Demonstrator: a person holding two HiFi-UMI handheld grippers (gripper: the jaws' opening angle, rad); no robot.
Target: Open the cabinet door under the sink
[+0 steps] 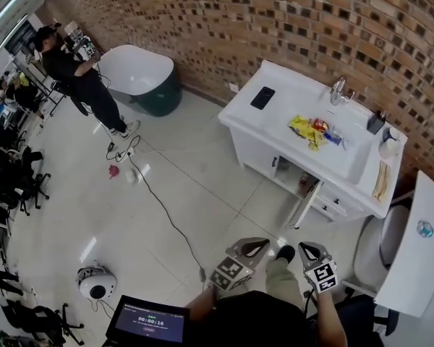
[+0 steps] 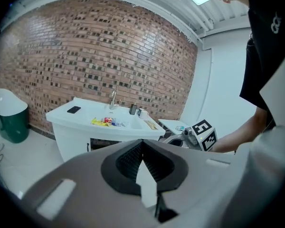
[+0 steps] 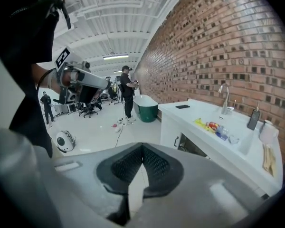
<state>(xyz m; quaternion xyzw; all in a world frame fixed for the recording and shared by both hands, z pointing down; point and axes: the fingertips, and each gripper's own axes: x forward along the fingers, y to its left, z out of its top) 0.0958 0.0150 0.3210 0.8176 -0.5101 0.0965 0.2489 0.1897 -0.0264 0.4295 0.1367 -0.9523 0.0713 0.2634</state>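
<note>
Head view: sink cabinet [image 1: 254, 150] at 2 o'clock, its cabinet door [image 1: 304, 203] already swung out. Left gripper [image 1: 257, 246] and right gripper [image 1: 309, 251] sit at 6 o'clock, well apart from it, probably because nothing is left to pull.
Left gripper view: jaws pressed together, empty.
Right gripper view: jaws together, empty.
</note>
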